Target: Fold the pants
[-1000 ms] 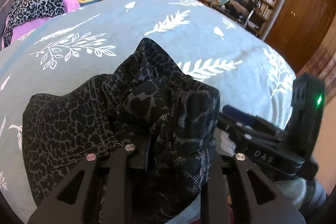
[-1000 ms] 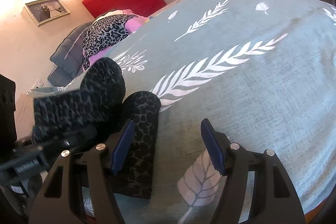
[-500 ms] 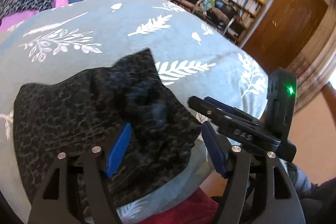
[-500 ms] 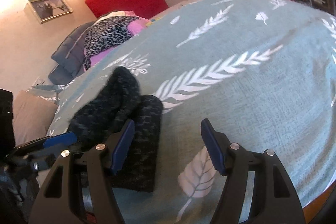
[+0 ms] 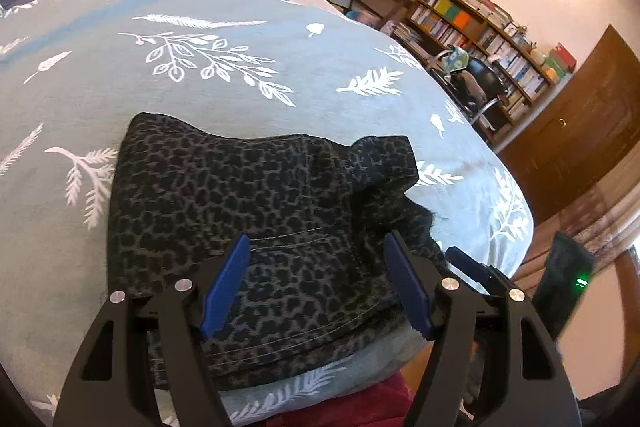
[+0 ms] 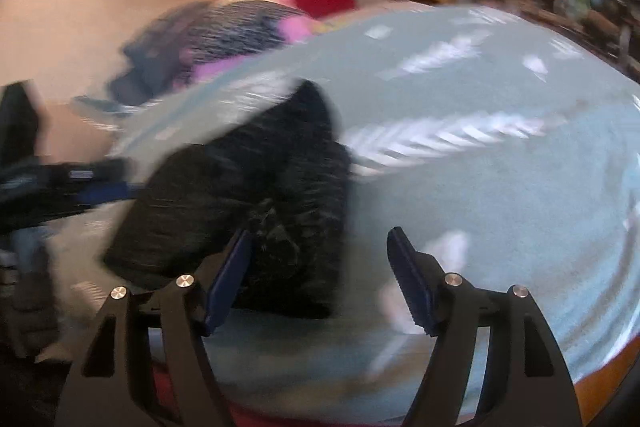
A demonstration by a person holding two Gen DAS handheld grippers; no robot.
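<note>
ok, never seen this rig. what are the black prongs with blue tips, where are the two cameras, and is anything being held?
No robot here: a person carries one hand-held gripper in each hand, with a fisheye camera on each looking along its two blue-padded fingers. One picture is from the left hand-held gripper, the other, blurred, from the right hand-held gripper. Dark leopard-print pants lie folded on a grey-green bedspread with white leaf prints. Nothing is held. The left jaws have just opened and stand apart above the pants; the right jaws have been opening slightly and are also empty.
</note>
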